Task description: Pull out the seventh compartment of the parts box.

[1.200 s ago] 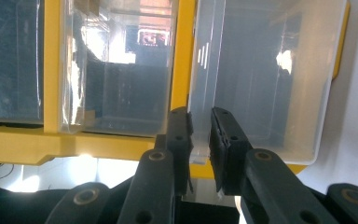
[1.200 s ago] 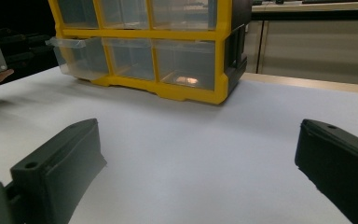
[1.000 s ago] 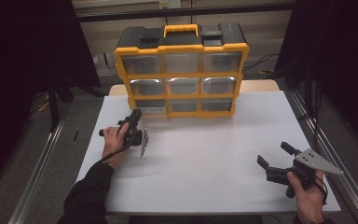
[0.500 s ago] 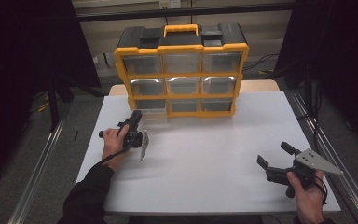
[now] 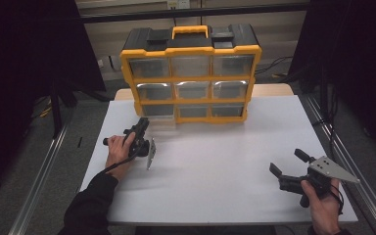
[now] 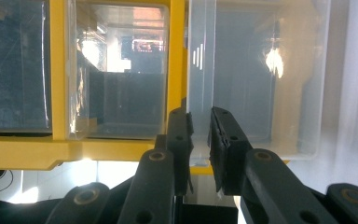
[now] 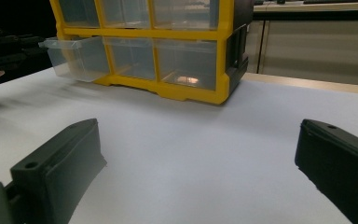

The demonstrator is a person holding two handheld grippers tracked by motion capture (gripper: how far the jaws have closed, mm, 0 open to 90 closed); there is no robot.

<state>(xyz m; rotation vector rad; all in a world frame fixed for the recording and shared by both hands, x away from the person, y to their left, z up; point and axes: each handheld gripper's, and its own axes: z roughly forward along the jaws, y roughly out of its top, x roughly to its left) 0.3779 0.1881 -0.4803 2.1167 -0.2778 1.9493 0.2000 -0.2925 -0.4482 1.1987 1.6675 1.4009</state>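
Organizer (image 5: pixel 191 73) at table's (image 5: pixel 215 161) far edge, bottom-left drawer (image 7: pixel 72 56) pulled out | left gripper (image 6: pixel 199 135) pinched on drawer's front lip | right gripper (image 5: pixel 289 169) spread wide, empty, near-right corner | bare tabletop between.

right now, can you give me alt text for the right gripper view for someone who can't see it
A yellow organizer with clear drawers stands on a white table, its bottom-left drawer pulled partway out. In the foreground, the right hand-held gripper is open, one black jaw at each lower corner with bare table between them.
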